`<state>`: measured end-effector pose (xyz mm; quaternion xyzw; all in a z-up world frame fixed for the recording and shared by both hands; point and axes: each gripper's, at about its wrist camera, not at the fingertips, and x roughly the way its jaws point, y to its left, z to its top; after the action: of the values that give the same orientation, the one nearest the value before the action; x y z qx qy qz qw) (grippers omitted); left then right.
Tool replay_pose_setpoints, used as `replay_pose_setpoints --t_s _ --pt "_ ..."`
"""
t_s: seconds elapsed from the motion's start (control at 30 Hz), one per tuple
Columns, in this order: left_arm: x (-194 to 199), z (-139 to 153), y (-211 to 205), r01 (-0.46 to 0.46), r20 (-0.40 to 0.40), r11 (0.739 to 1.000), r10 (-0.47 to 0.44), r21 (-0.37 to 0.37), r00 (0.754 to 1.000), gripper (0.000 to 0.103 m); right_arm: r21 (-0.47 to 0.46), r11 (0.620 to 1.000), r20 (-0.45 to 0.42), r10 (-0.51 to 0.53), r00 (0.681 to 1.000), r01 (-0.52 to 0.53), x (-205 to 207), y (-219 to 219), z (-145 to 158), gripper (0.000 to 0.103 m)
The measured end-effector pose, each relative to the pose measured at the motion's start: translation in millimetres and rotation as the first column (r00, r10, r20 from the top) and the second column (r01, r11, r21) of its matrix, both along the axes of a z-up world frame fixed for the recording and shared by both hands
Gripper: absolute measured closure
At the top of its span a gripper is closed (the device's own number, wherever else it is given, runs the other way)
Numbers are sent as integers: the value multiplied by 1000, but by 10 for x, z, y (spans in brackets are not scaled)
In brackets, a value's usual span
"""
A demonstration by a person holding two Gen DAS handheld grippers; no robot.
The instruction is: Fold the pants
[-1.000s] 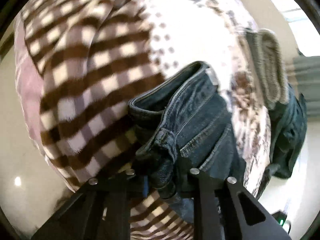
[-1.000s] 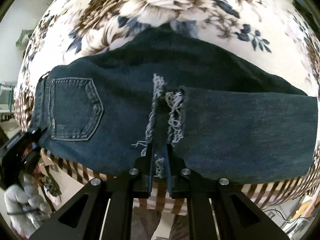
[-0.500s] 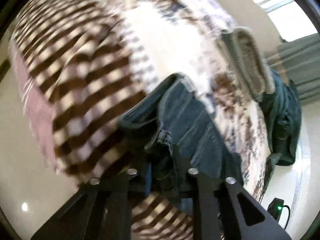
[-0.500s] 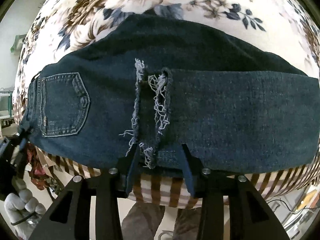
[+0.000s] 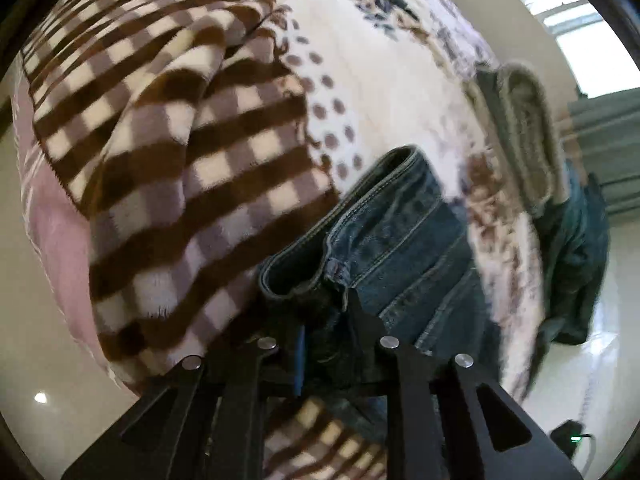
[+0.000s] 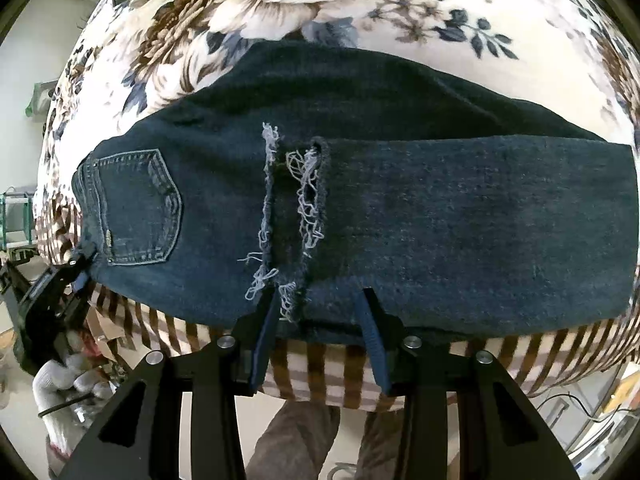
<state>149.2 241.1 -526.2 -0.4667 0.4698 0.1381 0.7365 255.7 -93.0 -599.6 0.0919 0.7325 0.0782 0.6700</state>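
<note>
Dark denim pants (image 6: pixel 400 216) with frayed hems lie folded on the floral bed (image 6: pixel 320 4). The waistband is pinched in the left gripper (image 5: pixel 326 332); the right gripper (image 6: pixel 320 312) fingers (image 6: pixel 370 320) stand apart, empty, at the near edge.

1. The dark blue jeans (image 6: pixel 400 216) are lying flat across the bed, folded lengthwise, with 1 back pocket (image 6: pixel 140 208) facing up at the left end.
2. The 2 frayed hems (image 6: pixel 296 208) are resting across the middle of the jeans.
3. The waistband (image 5: pixel 360 224) is bunching up at its near corner.
</note>
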Motion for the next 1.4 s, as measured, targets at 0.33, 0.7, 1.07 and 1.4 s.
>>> replay_pose_setpoints --t_s 0.33,0.7,1.07,1.4 --pt "-169 -168 -104 -156 5 985 157 -79 988 22 -14 999 -19 -34 999 33 -19 -91 -79 60" --pt "213 -323 -94 -108 128 993 113 -42 985 25 -18 999 -25 -38 999 37 -35 -8 -174 60" --pt "151 856 -561 -36 366 983 -33 180 930 76 34 994 48 -110 993 109 -91 -432 -1 60" --pt "295 1898 -2238 244 501 927 -361 284 787 80 58 957 122 -288 950 283 -373 -1810 349 41"
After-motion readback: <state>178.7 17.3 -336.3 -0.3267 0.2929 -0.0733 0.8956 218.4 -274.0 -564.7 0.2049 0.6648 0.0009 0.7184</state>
